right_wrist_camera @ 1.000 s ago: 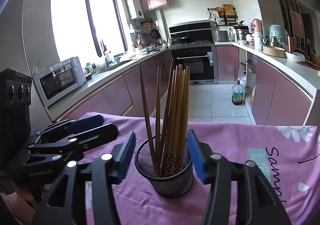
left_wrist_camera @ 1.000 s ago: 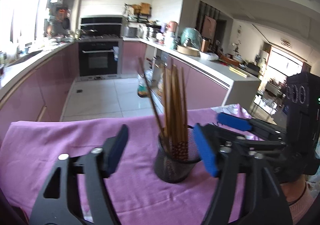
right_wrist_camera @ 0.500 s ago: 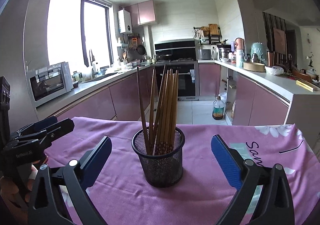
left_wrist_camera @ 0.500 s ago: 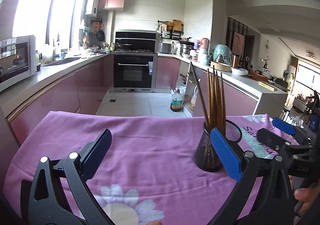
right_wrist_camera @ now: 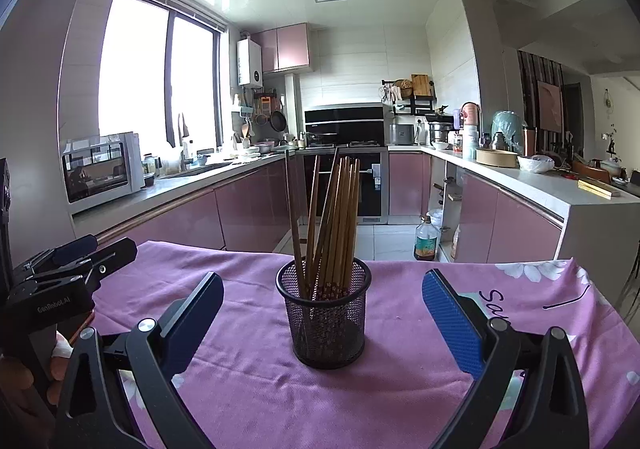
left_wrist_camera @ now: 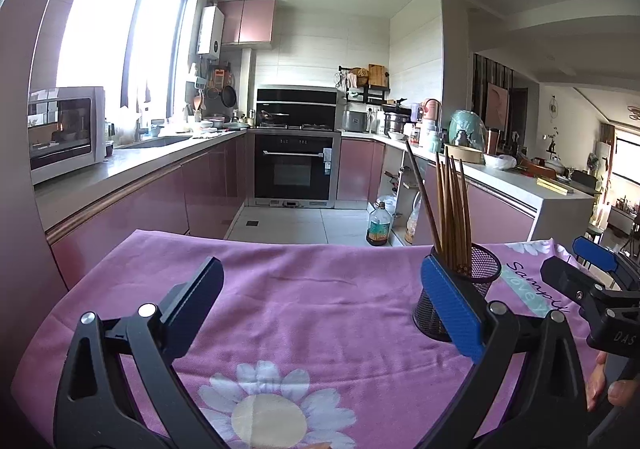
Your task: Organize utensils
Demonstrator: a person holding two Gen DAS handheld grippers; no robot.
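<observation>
Right wrist view: mesh cup (right_wrist_camera: 323, 319) of chopsticks (right_wrist_camera: 334, 217) stands upright on the purple cloth (right_wrist_camera: 400, 389), between the right gripper (right_wrist_camera: 323, 315) fingers, untouched; both grippers spread wide; left gripper (left_wrist_camera: 320, 303) near-left, its finger (left_wrist_camera: 452, 309) hiding the cup's base.

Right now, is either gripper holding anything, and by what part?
Nothing is held. The left gripper and right gripper are both open; the chopsticks stand in the mesh cup.

purple floral tablecloth (right_wrist_camera: 400, 389), oil bottle (right_wrist_camera: 425, 239)
</observation>
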